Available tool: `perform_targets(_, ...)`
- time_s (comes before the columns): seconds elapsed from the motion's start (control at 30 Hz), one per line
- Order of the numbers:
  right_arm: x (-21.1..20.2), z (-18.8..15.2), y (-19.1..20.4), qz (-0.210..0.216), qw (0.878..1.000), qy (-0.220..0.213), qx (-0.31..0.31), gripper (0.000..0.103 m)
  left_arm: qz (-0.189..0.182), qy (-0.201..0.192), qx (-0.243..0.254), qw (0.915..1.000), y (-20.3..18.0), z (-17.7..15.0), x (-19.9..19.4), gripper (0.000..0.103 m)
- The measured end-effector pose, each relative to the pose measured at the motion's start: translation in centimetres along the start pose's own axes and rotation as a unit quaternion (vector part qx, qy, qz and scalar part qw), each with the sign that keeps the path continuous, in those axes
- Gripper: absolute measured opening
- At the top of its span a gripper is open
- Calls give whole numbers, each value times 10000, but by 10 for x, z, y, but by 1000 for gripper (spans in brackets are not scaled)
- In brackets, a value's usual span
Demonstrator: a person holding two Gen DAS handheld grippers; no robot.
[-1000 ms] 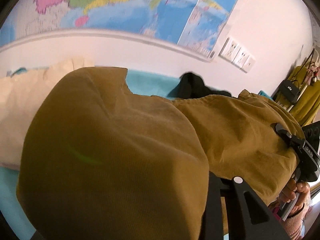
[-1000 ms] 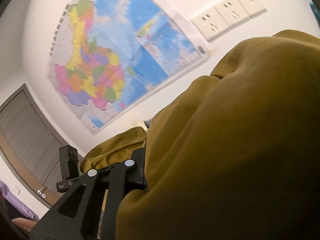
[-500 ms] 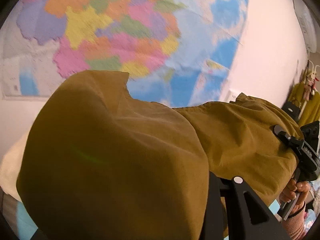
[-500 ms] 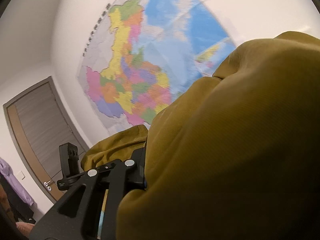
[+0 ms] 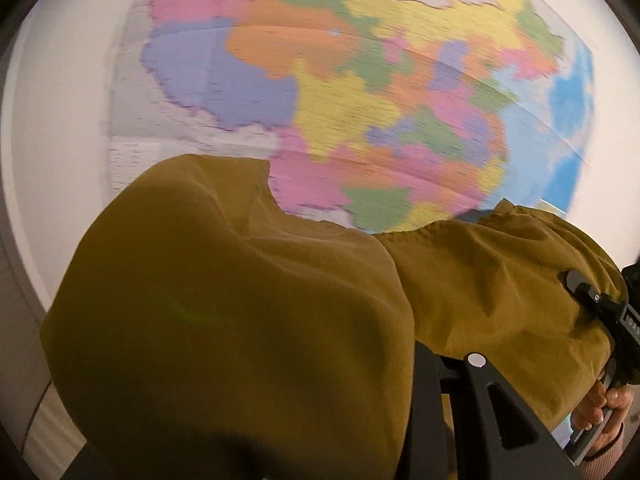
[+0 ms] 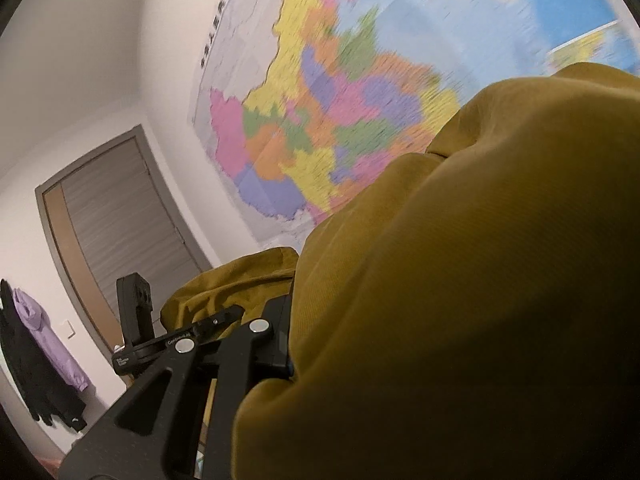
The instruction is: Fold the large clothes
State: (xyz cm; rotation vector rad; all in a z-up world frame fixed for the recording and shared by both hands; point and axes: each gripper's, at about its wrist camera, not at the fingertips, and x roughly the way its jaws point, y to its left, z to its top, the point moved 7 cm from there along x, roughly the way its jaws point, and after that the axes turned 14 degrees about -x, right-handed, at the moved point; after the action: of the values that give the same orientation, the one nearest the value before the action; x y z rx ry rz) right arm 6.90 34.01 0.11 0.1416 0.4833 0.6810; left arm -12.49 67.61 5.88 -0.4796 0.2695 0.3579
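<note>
Not much legible here: the wall map [image 6: 360, 100], up beyond the right claw [image 6: 288, 344], carries a column of dark characters down its left border, too blurred to read. Small pale lettering on the black bracket [image 6: 176, 340] just left of that claw is there, but too tiny to make out.
</note>
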Motion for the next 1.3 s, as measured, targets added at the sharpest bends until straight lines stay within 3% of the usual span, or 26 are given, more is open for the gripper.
perform_targets(0.37,107,-38,40,540,9981,281,-37,20,898,-351,-400,9945,105,44,26,30)
perform_targets(0.5,125,-72,54,555,9968,472,-330,20,1303,-423,-486,9894,145,59,50,30)
perform_targets(0.6,151,-111,50,526,9947,845,-245,21,1559,-113,-736,9850,183,41,84,30)
perform_targets(0.73,167,-200,26,271,9771,2104,172,29,1993,448,-1067,9731,236,-10,127,32)
perform_targets(0.8,157,-212,22,282,9753,2173,276,31,2040,496,-1236,9699,251,-26,130,37)
perform_targets(0.9,138,-215,31,410,9707,2362,137,35,1877,505,-1342,9717,260,-33,123,42)
perform_targets(0.97,124,-218,36,482,9652,2571,47,39,1925,551,-1248,9718,260,-35,120,50)
perform_targets(1.03,111,-222,33,482,9625,2669,51,49,1981,565,-1124,9721,261,-36,119,51)
perform_targets(1.07,105,-220,31,503,9622,2673,137,61,2012,566,-1079,9719,261,-37,118,53)
perform_targets(1.1,108,-212,25,552,9637,2598,259,80,2067,577,-1066,9709,263,-37,118,54)
perform_targets(1.13,109,-194,27,478,9663,2508,331,82,2105,634,-1106,9693,265,-39,122,54)
perform_targets(1.2,90,-190,15,441,9692,2398,354,78,2076,733,-1295,9668,272,-40,123,55)
perform_targets(1.3,71,-158,25,187,9715,2358,165,40,2059,733,-1321,9668,275,-39,125,55)
